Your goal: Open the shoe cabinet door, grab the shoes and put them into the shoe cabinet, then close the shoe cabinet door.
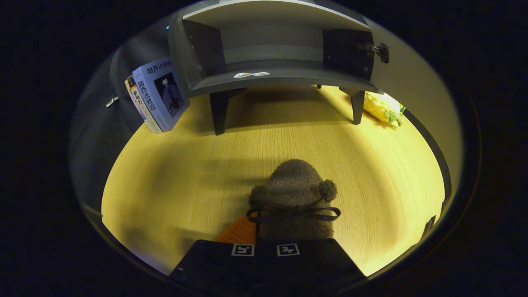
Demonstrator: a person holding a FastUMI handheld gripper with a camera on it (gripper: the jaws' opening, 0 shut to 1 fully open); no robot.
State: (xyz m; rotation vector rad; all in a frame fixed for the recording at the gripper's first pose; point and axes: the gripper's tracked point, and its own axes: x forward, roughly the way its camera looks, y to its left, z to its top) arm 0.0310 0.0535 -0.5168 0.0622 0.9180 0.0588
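The shoe cabinet (pixel 272 49) stands at the far side of the counter (pixel 173 177) on short legs, its interior exposed and a hinge visible on its right wall; I take the door as already open. The shelf inside appears bare apart from a small pale sticker on its front lip. Two books (pixel 159 97) lean beside the cabinet's left side, and a yellow plush toy (pixel 383 108) lies by its right leg.

The shoe (pixel 295 198), a brown fuzzy slipper with two pom-poms and a dark ribbon bow, sits directly at the claw (pixel 266 250), toe pointing toward the cabinet. The claw's two marker tiles sit close together over the shoe's heel end, which suggests a narrow setting closed on the shoe. The finger contact itself is hidden beneath the claw body, so I cannot confirm that both fingers press on it. An orange object (pixel 237 233) shows just left of the shoe, next to the claw; I cannot tell what it is.

Judgement: the step in hand is carrying the shoe to the cabinet. To do it well, the holder should verify a firm grip on the soft heel, lift clear of the counter, travel straight ahead and enter above the shelf's front lip. The toe should be kept level and centred between the cabinet's side walls. The soft material may sag or slip, and a low approach risks catching on the lip.
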